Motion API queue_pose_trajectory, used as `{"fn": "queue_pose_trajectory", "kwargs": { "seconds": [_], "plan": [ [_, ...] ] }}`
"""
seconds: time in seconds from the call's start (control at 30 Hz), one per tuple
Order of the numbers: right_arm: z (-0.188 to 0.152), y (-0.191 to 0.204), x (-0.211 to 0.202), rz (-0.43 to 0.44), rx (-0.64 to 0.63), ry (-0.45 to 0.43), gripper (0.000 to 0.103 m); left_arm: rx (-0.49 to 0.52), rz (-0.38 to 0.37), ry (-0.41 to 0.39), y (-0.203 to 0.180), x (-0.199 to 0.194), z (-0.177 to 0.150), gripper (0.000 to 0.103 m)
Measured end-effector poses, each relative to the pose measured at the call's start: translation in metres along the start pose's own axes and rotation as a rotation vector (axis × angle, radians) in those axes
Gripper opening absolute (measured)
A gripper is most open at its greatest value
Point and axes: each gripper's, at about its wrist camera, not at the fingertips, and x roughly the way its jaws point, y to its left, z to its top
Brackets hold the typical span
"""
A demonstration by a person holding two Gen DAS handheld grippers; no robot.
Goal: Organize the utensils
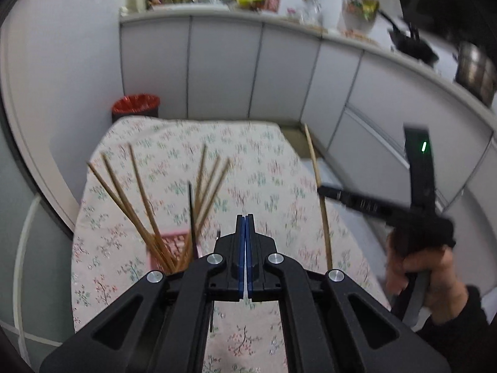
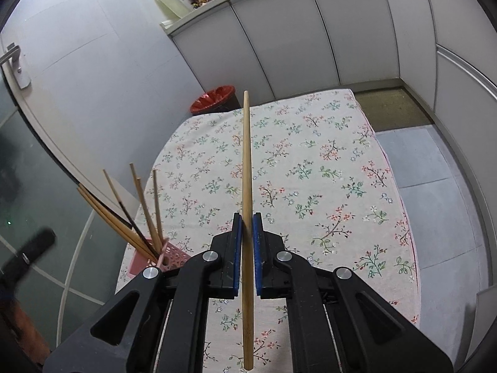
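Note:
My right gripper (image 2: 247,217) is shut on a long wooden chopstick (image 2: 247,155) that runs up between its blue pads and points away over the floral tablecloth (image 2: 310,171). In the left wrist view that chopstick (image 1: 318,183) shows at right, beside the right gripper (image 1: 324,192) and the hand holding it. My left gripper (image 1: 245,219) is shut with nothing between its blue pads. Just left of it stands a pink perforated holder (image 1: 174,242) with several wooden chopsticks (image 1: 133,205) and a dark one fanned out. In the right wrist view the holder (image 2: 164,258) stands near the table's left edge.
A red-lined bin (image 2: 214,98) stands on the floor beyond the table's far edge. White cabinets (image 2: 310,37) run behind and to the right, with a cluttered counter (image 1: 248,9) and pans on top. A glass door (image 2: 31,186) is at the left.

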Motion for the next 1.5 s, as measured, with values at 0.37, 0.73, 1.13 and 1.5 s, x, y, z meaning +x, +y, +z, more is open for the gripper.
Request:
{"fn": "queue_pose_trajectory", "kwargs": {
  "seconds": [0.37,0.73,1.13,1.5],
  "plan": [
    [-0.006,-0.022,0.003,-0.025,0.010,0.051,0.006,-0.055,0.029,0.272,0.023,0.076,-0.089,0.033],
    [-0.016,-0.028,-0.002,-0.027,0.005,0.073,0.006,-0.145,-0.003,0.389,0.063,0.115,-0.140,0.022],
    [-0.025,-0.018,-0.010,-0.039,-0.033,0.073,0.005,0.028,0.083,0.336,0.042,0.102,-0.144,0.003],
    [-0.022,-0.004,-0.035,-0.033,-0.081,0.021,0.000,0.086,0.092,0.038,0.019,0.026,-0.107,0.003]
  ]
}}
